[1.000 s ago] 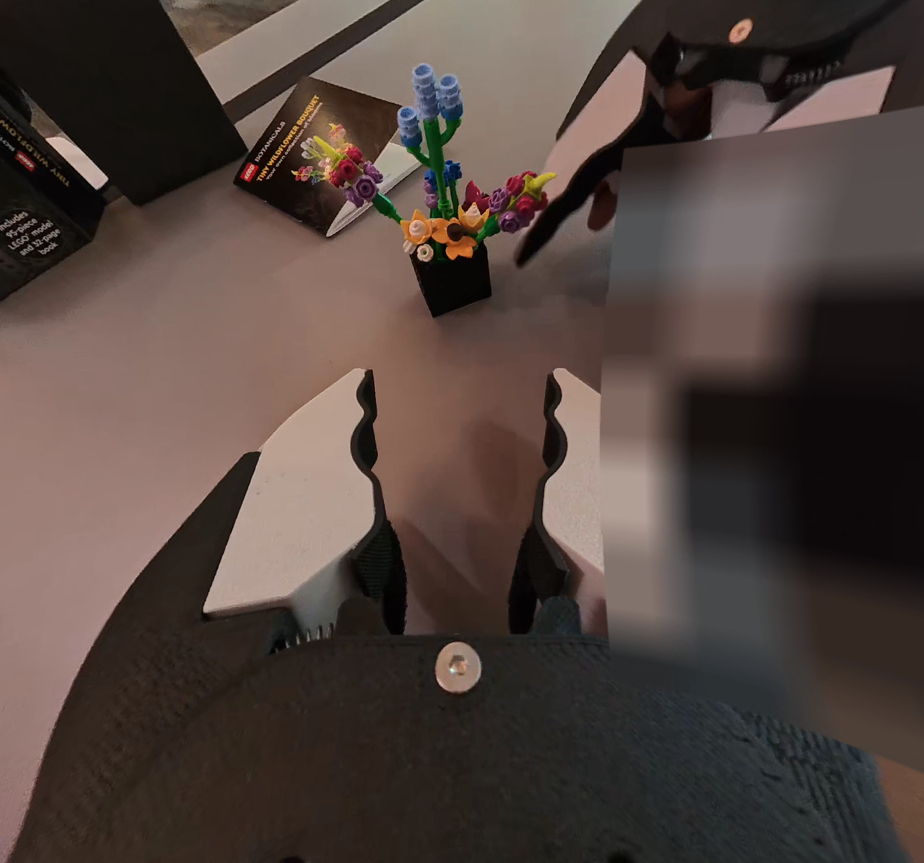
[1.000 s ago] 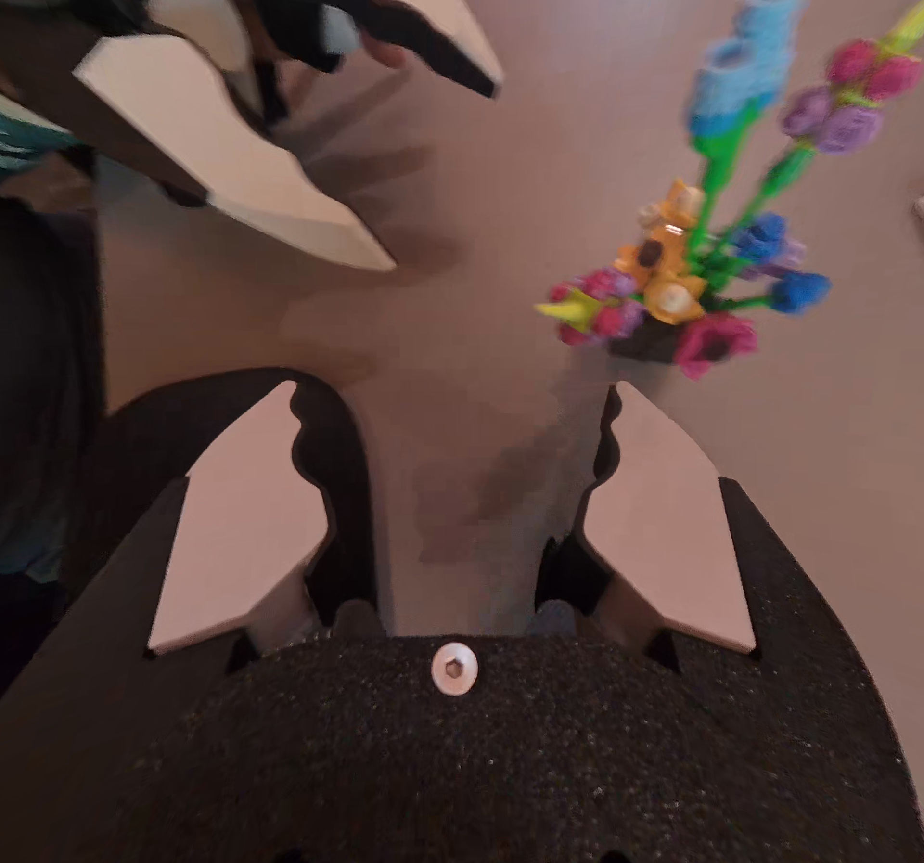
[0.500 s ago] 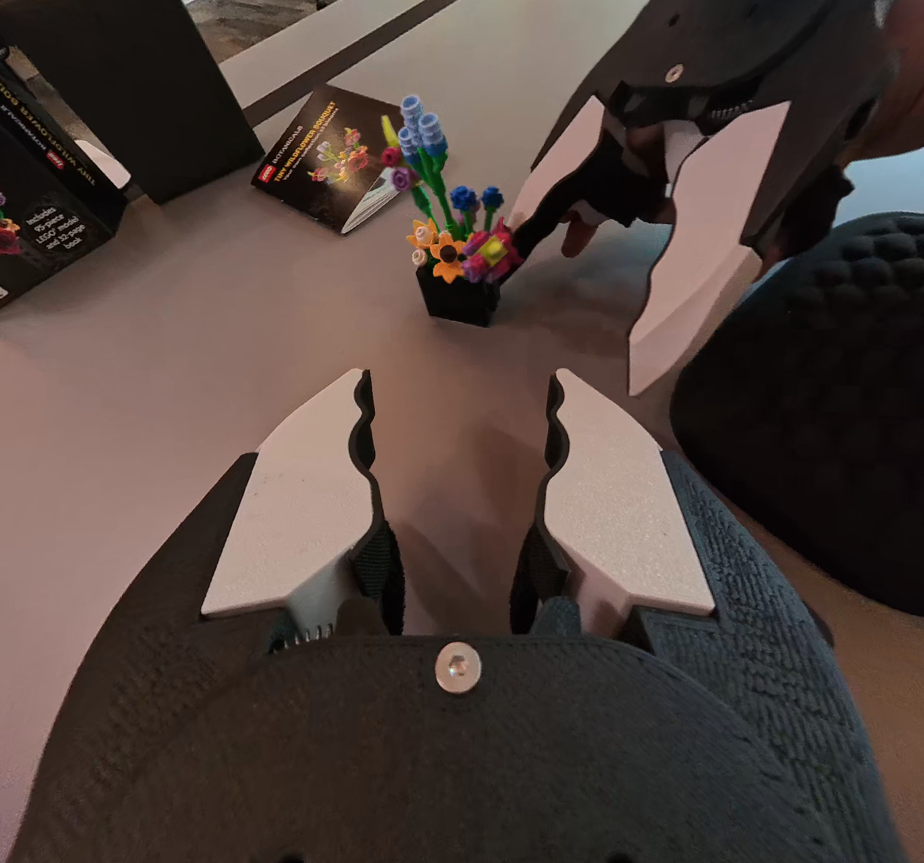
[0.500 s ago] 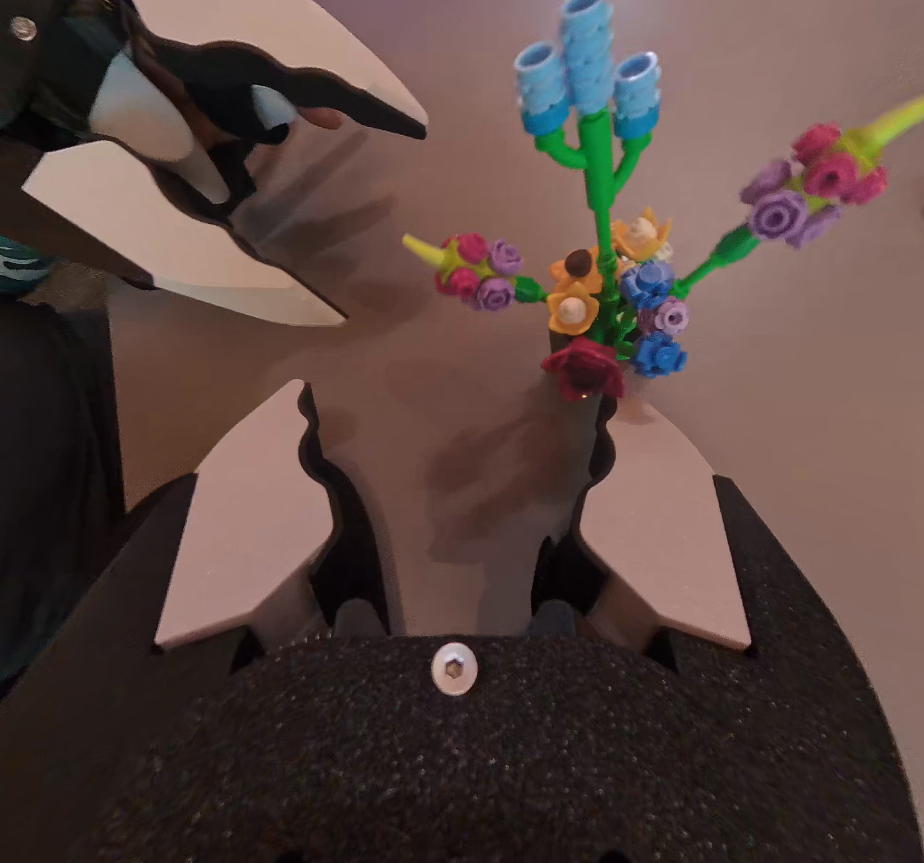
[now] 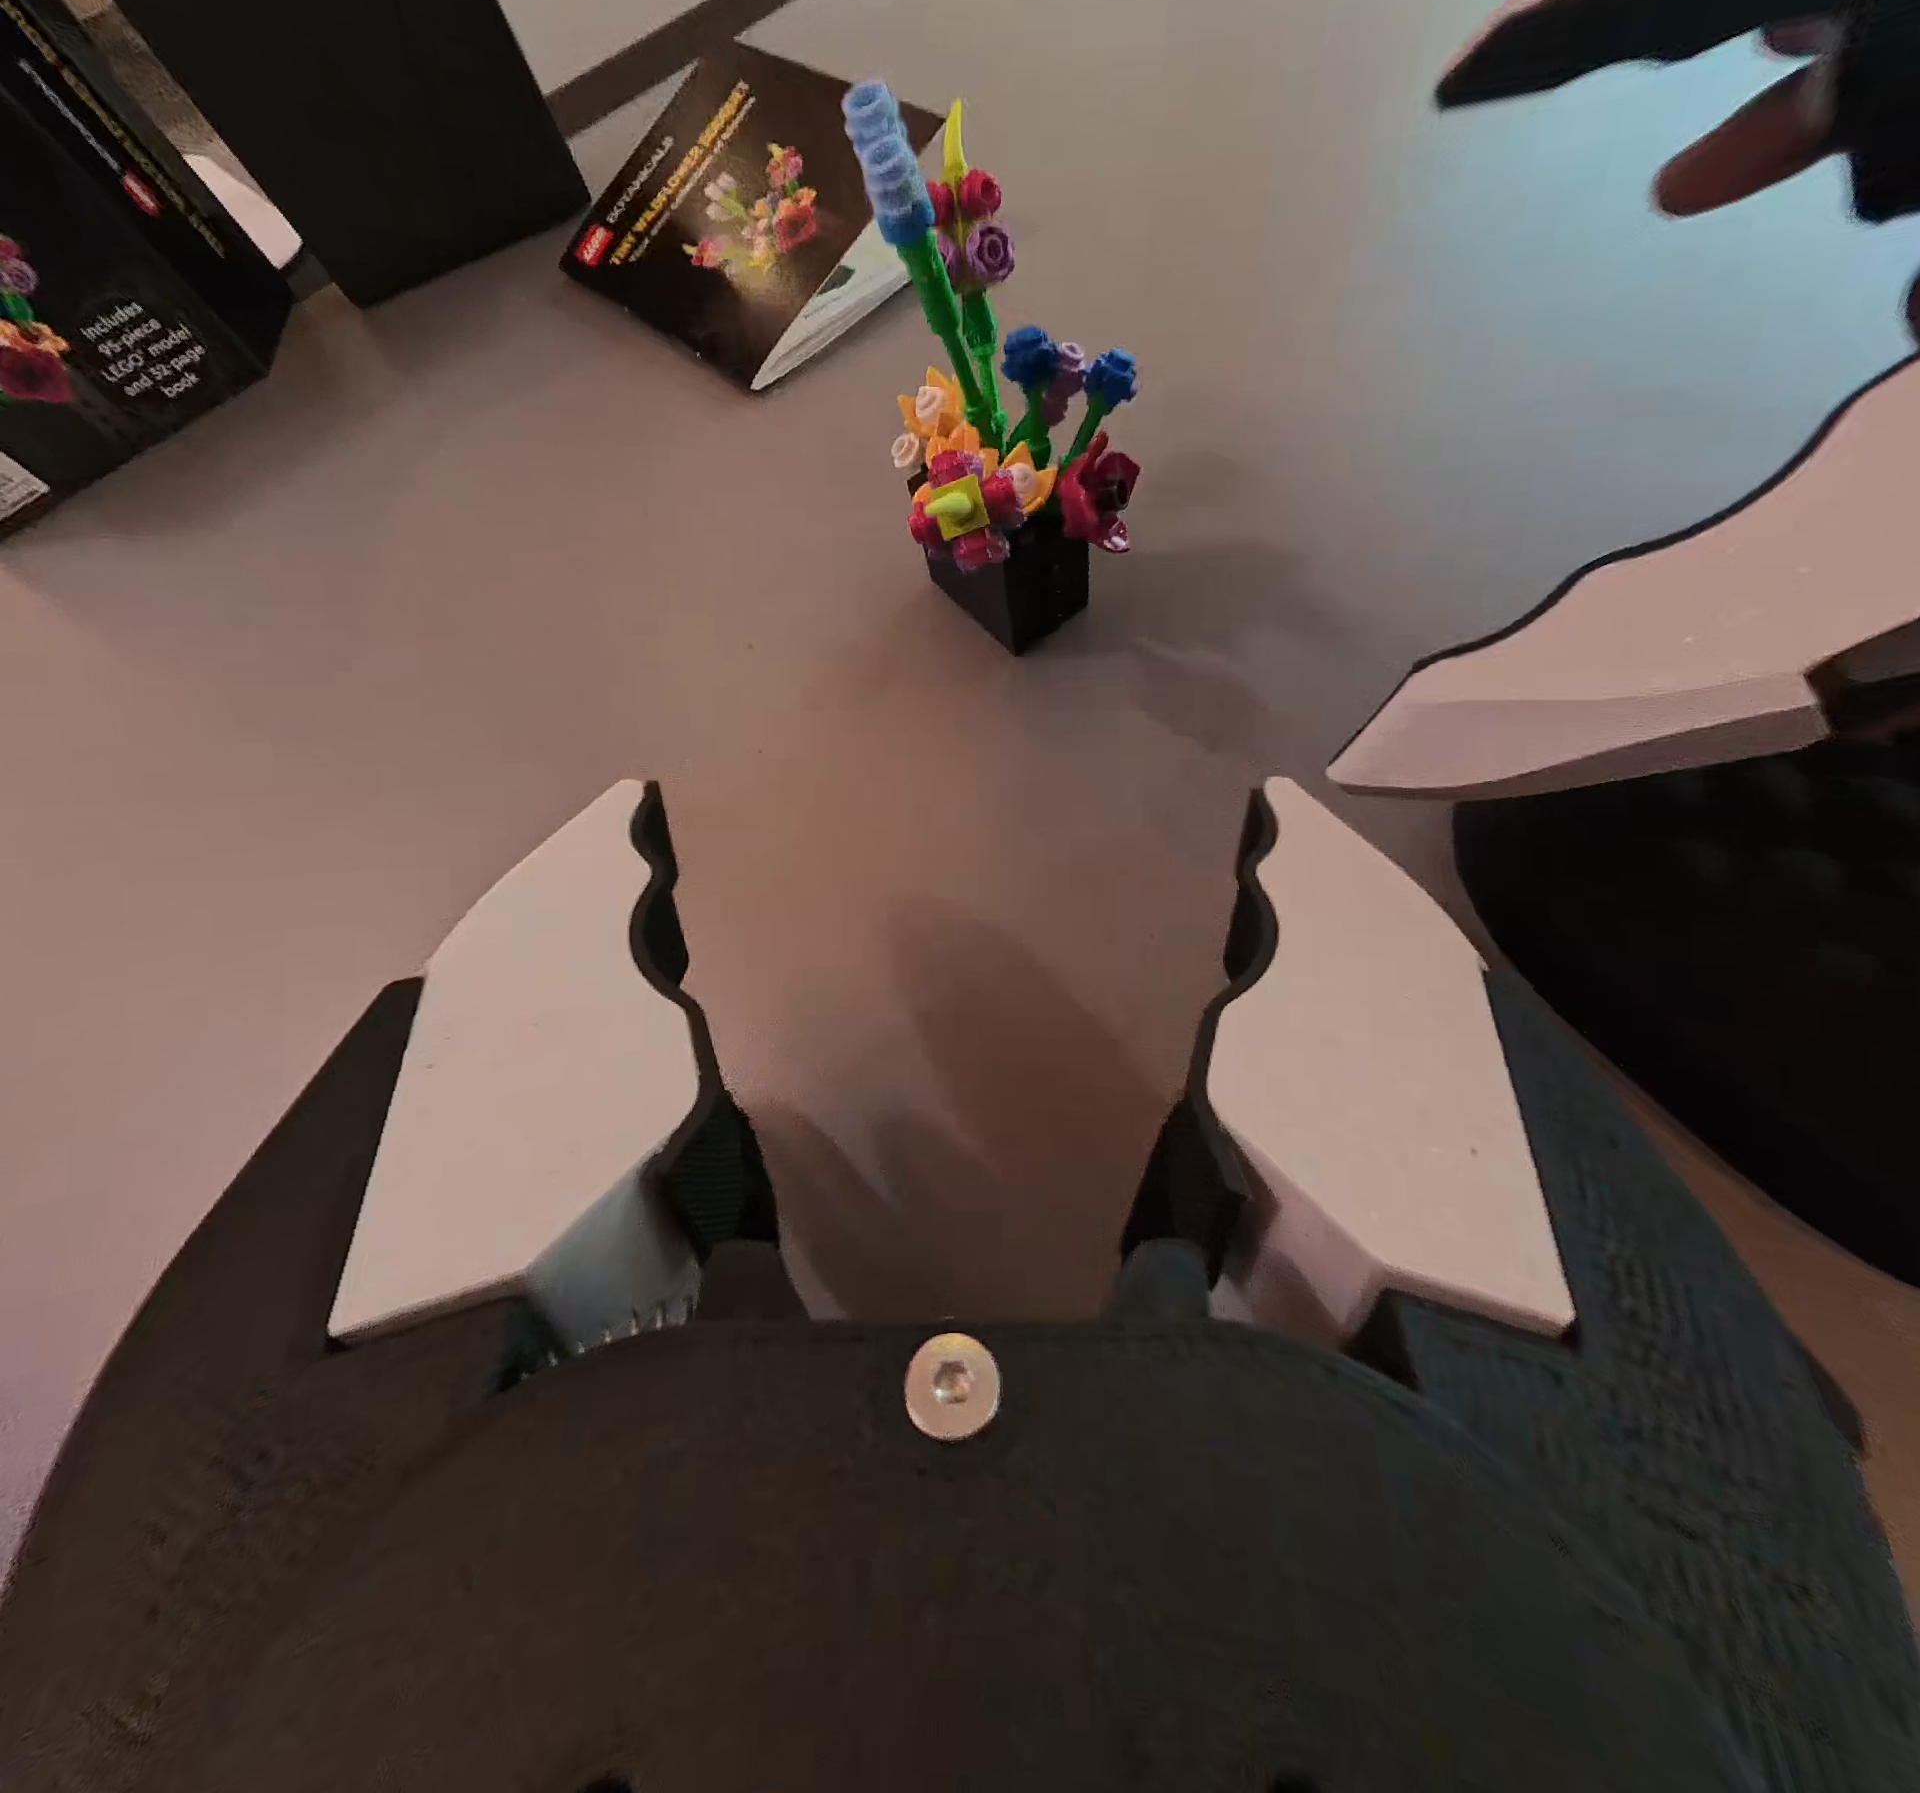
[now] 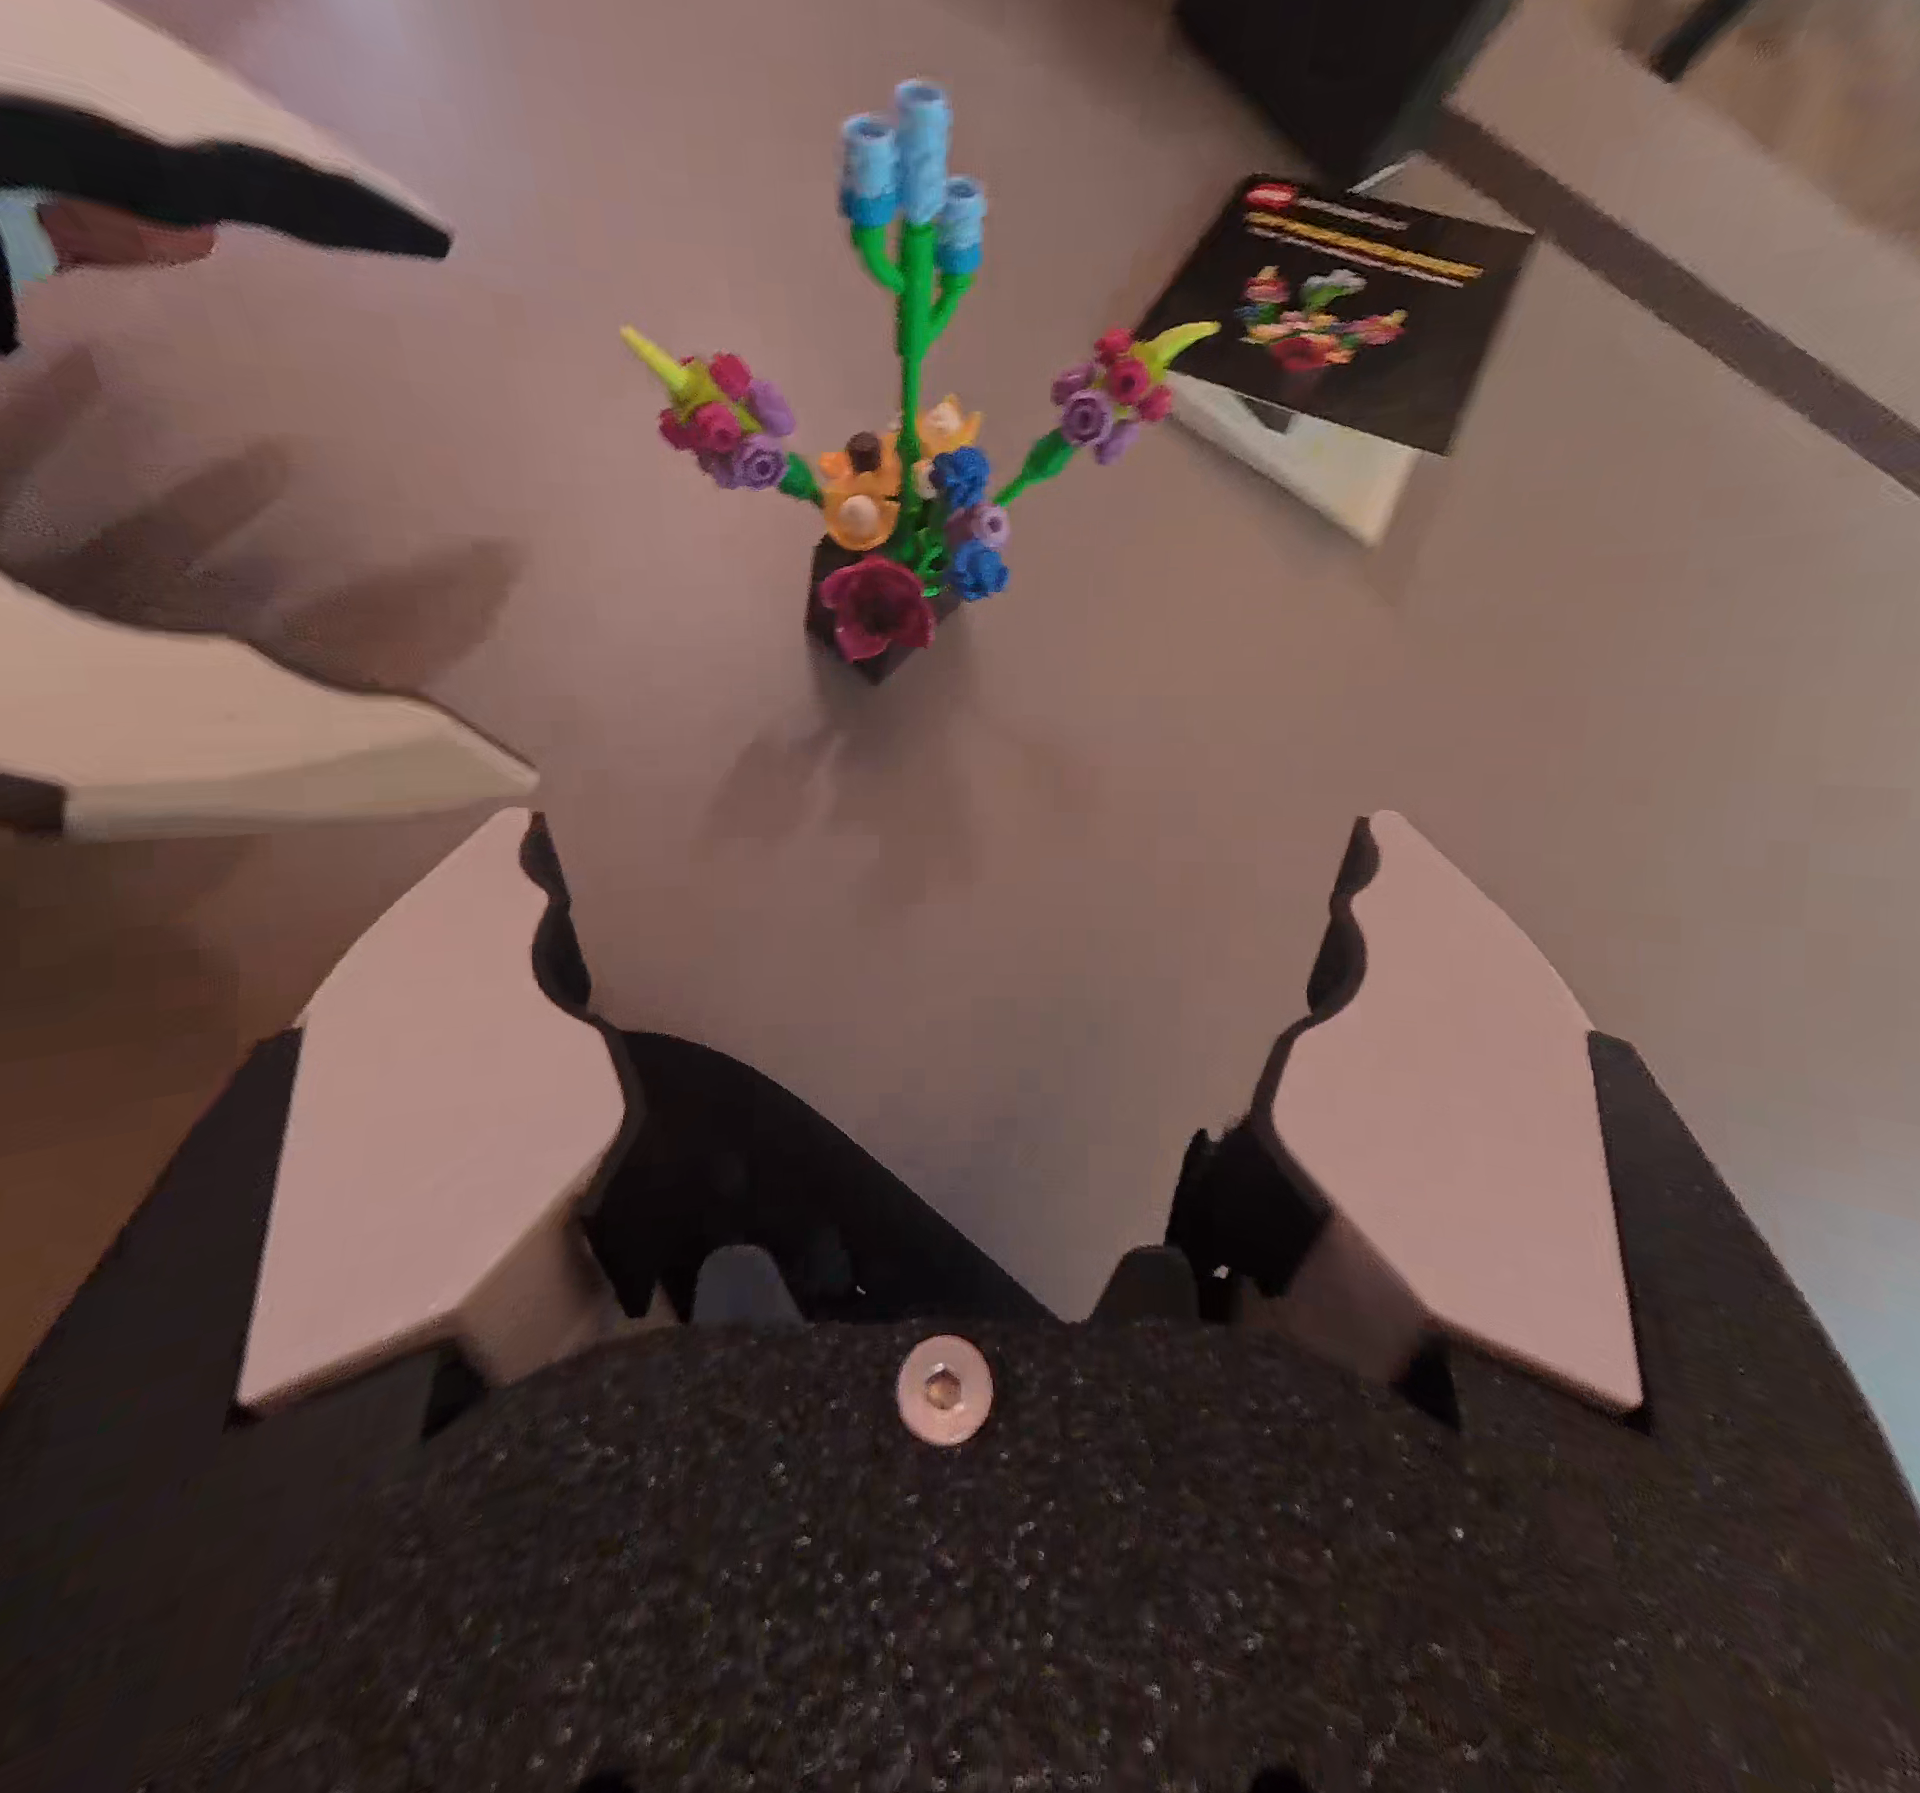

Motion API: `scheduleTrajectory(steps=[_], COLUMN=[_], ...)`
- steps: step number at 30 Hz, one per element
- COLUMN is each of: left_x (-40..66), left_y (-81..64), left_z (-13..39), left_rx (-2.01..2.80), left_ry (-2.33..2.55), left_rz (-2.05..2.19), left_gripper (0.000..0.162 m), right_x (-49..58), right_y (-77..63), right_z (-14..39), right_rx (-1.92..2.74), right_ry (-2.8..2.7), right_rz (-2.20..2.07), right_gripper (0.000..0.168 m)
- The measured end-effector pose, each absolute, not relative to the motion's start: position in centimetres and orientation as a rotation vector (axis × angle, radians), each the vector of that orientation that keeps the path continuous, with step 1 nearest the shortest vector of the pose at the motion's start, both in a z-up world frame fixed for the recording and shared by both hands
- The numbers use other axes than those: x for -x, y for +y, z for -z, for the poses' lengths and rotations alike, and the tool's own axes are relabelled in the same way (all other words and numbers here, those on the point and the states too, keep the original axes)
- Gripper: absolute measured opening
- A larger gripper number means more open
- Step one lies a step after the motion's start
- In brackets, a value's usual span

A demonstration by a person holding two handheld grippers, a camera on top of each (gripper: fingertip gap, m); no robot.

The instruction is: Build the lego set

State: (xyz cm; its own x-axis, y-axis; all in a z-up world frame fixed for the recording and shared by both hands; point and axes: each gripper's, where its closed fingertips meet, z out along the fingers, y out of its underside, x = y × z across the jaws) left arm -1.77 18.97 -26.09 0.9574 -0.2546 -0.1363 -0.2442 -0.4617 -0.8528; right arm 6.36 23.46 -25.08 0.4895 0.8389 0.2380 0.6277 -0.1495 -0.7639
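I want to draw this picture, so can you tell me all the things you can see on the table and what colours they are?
lego flower bouquet: one, blue, purple, pink, orange and red blooms on green stems in a black pot, upright mid-table.
instruction booklet: one, black cover with a flower picture, flat on the table just behind the bouquet.
lego box: one, black, standing at the far left of the left wrist view.
dark panel: one, black, upright behind the box.
table: one, pale grey.
left gripper: one, black with pale fingers, open, empty.
right gripper: one, same colours, open, empty.
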Motion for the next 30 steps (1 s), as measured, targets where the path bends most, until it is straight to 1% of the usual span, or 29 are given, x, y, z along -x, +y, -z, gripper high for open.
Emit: scheduleTrajectory(steps=[4,13,20,23,26,30], left_x=[1.9,2.0,2.1,2.5,2.7,2.0], left_y=[19.8,20.1,20.1,20.2,20.3,20.6], left_z=[26.1,26.3,26.4,26.8,27.1,27.2], left_rx=[2.051,2.046,2.048,2.089,2.149,2.195], left_ry=[0.333,0.344,0.357,0.406,0.445,0.502], left_rz=[-0.067,-0.115,-0.138,-0.173,-0.174,-0.155], left_gripper=[0.106,0.106,0.106,0.106,0.113,0.121], right_x=[-6.4,-6.5,-6.4,-5.2,-4.5,-3.6], right_y=[24.3,24.6,24.9,24.4,24.3,25.7], right_z=[24.5,25.6,26.0,26.5,26.9,27.3], right_rx=[1.897,1.916,1.903,1.842,1.767,1.666], right_ry=[-1.081,-1.088,-1.141,-1.298,-1.486,-1.595], right_rz=[-0.297,-0.302,-0.300,-0.407,-0.499,-0.612], right_gripper=[0.140,0.140,0.140,0.140,0.147,0.146])
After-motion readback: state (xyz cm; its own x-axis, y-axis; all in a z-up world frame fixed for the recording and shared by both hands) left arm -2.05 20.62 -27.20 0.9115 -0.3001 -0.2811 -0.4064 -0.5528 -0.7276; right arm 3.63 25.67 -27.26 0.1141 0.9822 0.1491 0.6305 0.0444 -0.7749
